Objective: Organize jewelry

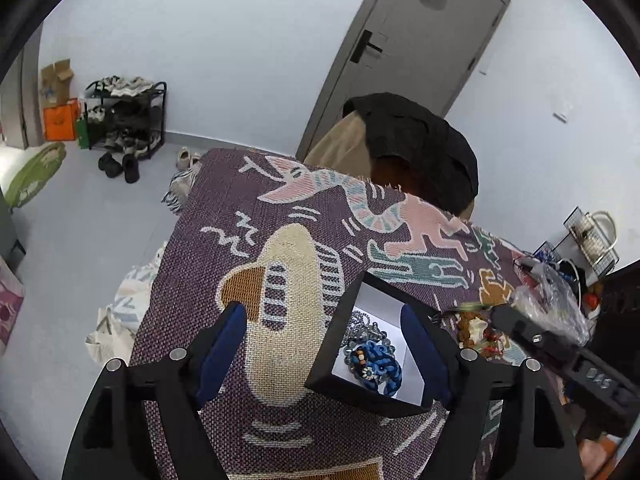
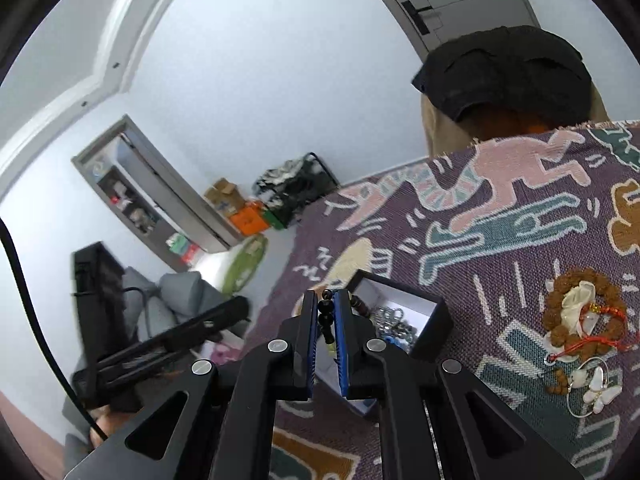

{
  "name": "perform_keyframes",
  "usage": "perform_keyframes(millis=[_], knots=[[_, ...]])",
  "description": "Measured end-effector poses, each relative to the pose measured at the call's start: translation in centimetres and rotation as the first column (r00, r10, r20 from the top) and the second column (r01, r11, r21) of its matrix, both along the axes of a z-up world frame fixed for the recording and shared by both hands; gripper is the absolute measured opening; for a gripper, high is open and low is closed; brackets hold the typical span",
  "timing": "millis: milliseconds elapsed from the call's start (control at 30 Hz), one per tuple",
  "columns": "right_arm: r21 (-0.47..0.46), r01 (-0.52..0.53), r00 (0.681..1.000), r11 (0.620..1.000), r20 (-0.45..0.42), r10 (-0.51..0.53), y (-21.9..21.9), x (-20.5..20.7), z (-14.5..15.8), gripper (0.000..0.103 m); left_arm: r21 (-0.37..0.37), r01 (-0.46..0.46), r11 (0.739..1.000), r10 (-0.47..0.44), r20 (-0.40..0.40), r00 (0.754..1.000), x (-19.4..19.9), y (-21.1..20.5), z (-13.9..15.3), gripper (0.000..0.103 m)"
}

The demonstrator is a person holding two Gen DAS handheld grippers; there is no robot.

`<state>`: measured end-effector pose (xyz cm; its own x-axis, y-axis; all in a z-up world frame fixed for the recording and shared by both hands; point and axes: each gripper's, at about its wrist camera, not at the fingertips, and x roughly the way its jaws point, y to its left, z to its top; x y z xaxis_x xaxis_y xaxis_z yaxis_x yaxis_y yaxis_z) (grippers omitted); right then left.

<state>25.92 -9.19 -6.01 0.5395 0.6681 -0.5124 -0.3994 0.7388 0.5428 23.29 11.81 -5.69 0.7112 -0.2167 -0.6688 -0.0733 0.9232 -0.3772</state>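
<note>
A black jewelry box [image 1: 328, 344] with a white inside stands on the patterned purple cloth [image 1: 224, 248]. It holds a blue braided bracelet [image 1: 378, 364] and silver chains [image 1: 362, 326]. My left gripper [image 1: 322, 350] is open, and the box's left wall lies between its fingers. My right gripper [image 2: 327, 312] is shut on a dark beaded bracelet [image 2: 326, 316] and holds it above the box's [image 2: 432, 320] near left corner. A brown bead bracelet [image 2: 582, 312] with a white pendant and red cord, and a butterfly piece [image 2: 600, 392], lie on the cloth to the right.
A chair draped with a black garment [image 1: 420, 144] stands behind the table. A clear plastic bag [image 1: 552, 296] and clutter sit at the table's right end. The other gripper's body [image 1: 532, 332] reaches in from the right. A shoe rack [image 1: 124, 120] stands by the far wall.
</note>
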Motion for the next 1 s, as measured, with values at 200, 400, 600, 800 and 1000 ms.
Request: perform_keyframes(millis=[200, 400, 600, 800, 1000], knots=[[0.025, 0.074, 0.997, 0.997, -0.001, -0.074, -2.5, -0.5, -0.9, 0.070, 0.029, -0.033, 0.999, 0.030, 0.081, 0.996, -0.8, -0.7, 0.5, 0.080], [0.032, 0.149, 0.989, 0.988, -0.011, -0.149, -6.2, -1.6, -1.1, 0.070, 0.018, -0.036, 0.999, 0.032, 0.187, 0.982, -1.6, -2.7, 1.5, 0.080], [0.065, 0.204, 0.979, 0.977, -0.021, -0.203, -10.2, -2.9, -1.4, 0.072, 0.048, 0.080, 0.996, -0.089, 0.214, 0.973, -1.8, -6.4, 2.4, 0.080], [0.057, 0.246, 0.969, 0.968, -0.034, -0.244, -13.3, -3.9, -1.5, 0.095, 0.090, 0.114, 0.989, -0.130, 0.210, 0.969, -2.0, -9.2, 3.4, 0.103], [0.069, 0.348, 0.938, 0.935, -0.022, -0.347, -17.7, -5.2, -1.2, 0.103, 0.088, 0.151, 0.985, -0.166, 0.212, 0.963, -2.1, -11.5, 4.4, 0.103]])
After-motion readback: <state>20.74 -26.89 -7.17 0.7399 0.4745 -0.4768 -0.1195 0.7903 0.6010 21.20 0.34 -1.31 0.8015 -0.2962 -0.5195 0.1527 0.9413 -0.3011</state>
